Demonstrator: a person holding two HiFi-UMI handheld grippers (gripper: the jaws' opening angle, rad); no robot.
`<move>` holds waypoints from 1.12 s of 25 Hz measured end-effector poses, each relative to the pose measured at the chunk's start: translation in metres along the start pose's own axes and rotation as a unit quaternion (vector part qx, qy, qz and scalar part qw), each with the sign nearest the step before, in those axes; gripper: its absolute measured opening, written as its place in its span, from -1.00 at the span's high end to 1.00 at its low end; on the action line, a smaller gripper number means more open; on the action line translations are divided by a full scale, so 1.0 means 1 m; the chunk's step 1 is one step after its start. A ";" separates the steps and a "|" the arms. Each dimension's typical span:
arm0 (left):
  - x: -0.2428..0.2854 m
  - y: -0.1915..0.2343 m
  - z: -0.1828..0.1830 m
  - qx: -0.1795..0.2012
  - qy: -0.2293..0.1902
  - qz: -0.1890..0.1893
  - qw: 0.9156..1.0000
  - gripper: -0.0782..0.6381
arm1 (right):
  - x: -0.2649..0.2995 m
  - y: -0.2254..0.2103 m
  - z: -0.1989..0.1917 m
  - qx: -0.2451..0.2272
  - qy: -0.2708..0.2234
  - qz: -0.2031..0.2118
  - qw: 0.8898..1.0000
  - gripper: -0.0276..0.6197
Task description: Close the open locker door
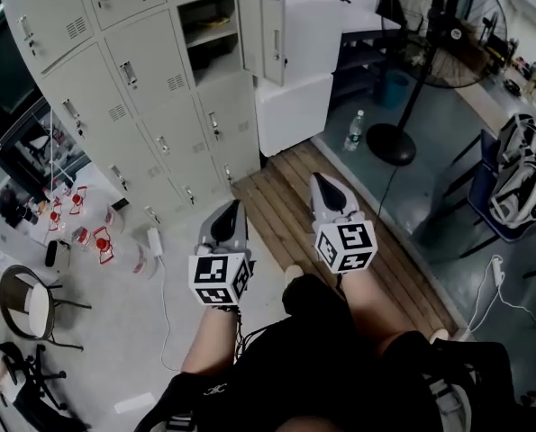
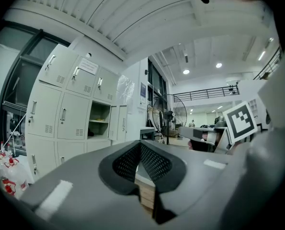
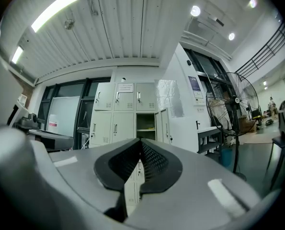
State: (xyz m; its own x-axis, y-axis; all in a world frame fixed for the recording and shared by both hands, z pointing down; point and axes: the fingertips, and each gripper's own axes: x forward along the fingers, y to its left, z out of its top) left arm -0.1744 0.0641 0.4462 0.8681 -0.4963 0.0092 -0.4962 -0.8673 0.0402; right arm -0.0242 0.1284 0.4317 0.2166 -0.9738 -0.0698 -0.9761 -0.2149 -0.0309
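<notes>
A bank of cream lockers (image 1: 132, 97) stands ahead, with one compartment open (image 1: 209, 30) and its door (image 1: 272, 39) swung out to the right. The same open locker (image 2: 100, 123) and door (image 2: 119, 123) show in the left gripper view, and the open compartment (image 3: 145, 127) with its door (image 3: 164, 126) in the right gripper view. My left gripper (image 1: 234, 207) (image 2: 140, 143) and right gripper (image 1: 322, 180) (image 3: 139, 141) are both held level, well short of the lockers. Both are shut with nothing between the jaws.
A wooden slat platform (image 1: 340, 232) lies underfoot. A white cabinet (image 1: 290, 106) stands beside the open door. A standing fan (image 1: 439, 34) and a water bottle (image 1: 355, 130) are to the right, and a chair with bags (image 1: 515, 183) further right. Small red-capped bottles (image 1: 92, 232) and a stool (image 1: 29, 304) are at the left.
</notes>
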 end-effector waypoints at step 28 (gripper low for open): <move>0.270 0.112 0.006 0.002 0.027 0.032 0.999 0.78 | 0.274 -0.127 -0.008 0.022 0.003 0.031 0.999 0.88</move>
State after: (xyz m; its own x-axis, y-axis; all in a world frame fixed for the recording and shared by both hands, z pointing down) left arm 0.0042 -0.1677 0.4475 0.8335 -0.5485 0.0665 -0.5513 -0.8336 0.0342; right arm 0.1588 -0.1113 0.4243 0.1556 -0.9855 -0.0679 -0.9860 -0.1509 -0.0704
